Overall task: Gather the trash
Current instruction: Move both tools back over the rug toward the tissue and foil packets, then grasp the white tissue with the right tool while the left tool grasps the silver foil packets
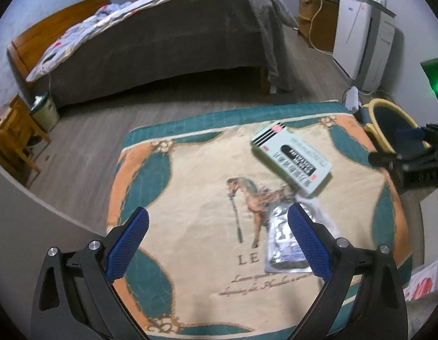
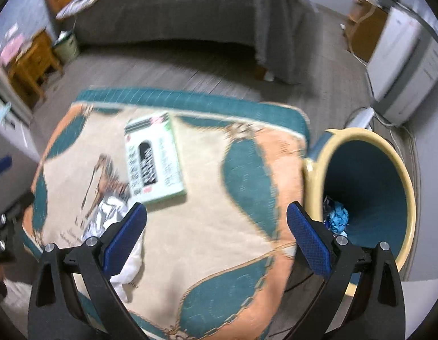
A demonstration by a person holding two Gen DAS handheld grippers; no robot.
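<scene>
On the horse-print desk [image 1: 190,170], we are hovering with both fingers wide: blue scrap [image 2: 338,216] binned [image 2: 312,170]; box [image 1: 292,160] at one o'clock, foil [image 1: 281,243] remaining.

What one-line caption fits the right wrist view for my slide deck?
Open right gripper above horse-print cloth, pale green box ahead, yellow-rimmed teal bin at right.

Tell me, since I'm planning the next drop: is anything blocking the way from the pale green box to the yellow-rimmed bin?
Nothing visible does. The pale green cardboard box lies on the horse-print cloth; only bare cloth separates it from the yellow-rimmed blue bin. Right gripper is open, empty.
</scene>
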